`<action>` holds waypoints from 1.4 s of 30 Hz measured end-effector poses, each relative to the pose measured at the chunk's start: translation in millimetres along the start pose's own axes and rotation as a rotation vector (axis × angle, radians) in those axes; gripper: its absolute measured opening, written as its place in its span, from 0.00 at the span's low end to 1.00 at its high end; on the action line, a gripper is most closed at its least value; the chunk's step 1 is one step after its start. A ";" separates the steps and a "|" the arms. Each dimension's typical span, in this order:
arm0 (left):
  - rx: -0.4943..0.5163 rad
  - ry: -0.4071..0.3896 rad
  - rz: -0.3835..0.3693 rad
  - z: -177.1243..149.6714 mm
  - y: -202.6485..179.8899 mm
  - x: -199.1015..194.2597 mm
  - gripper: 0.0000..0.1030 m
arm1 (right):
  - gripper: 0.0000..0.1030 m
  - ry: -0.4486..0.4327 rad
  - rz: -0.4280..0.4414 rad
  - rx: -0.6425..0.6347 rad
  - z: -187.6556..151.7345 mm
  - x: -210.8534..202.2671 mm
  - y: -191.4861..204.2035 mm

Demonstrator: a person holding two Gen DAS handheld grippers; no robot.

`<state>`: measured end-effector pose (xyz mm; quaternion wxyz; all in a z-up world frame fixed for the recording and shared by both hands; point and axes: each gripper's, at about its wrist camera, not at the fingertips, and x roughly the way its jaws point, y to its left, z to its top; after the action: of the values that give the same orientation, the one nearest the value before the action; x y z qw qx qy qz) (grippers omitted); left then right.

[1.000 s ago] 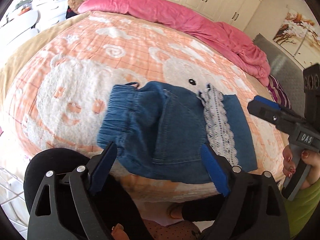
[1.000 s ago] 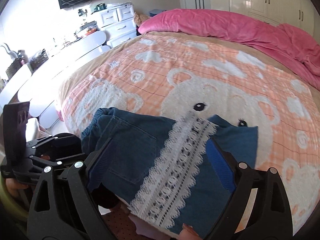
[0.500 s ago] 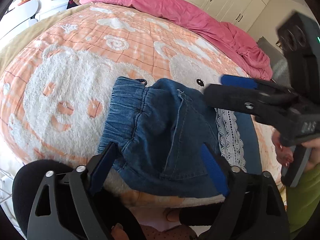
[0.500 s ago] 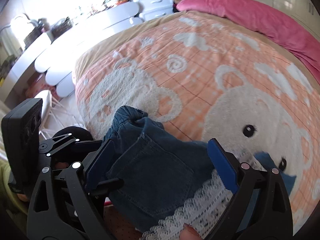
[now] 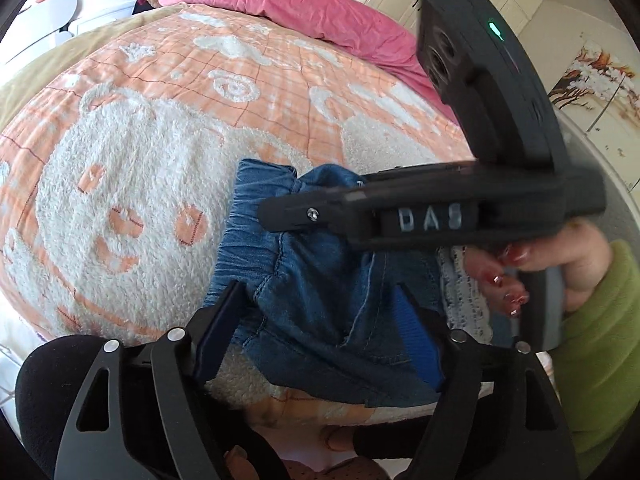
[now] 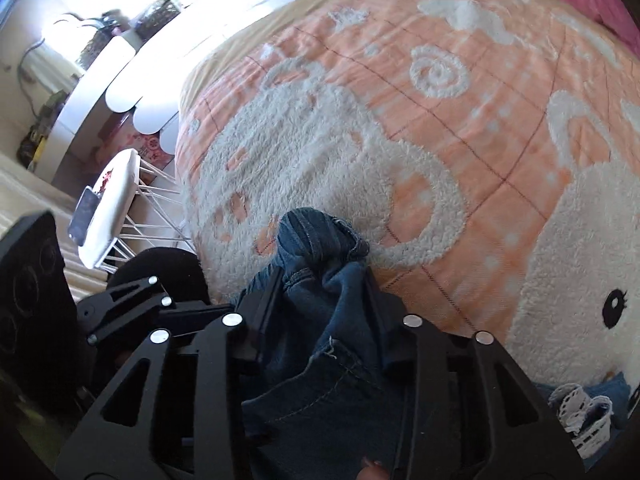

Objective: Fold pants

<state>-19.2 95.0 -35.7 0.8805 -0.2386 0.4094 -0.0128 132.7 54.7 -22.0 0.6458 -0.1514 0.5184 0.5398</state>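
Right gripper (image 6: 320,304) has now closed on pants (image 6: 316,376) waistband.

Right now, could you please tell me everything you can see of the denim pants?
The denim pants are blue, soft and wrinkled, with a gathered elastic waistband, stitched seams and white lace trim. They lie folded near the front edge of the peach bear blanket. The right tongs are closed on bunched fabric at the waistband; the left tongs are open, straddling the near edge.
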 end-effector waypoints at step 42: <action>0.310 -0.019 -0.295 -38.0 -118.4 7.0 0.71 | 0.67 -0.466 -0.216 0.360 -215.7 -174.7 -75.8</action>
<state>-21.7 -26.9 -10.7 0.8990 -0.1576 0.3551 -0.2020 109.3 -230.7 6.0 0.8172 0.0389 0.4247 0.3877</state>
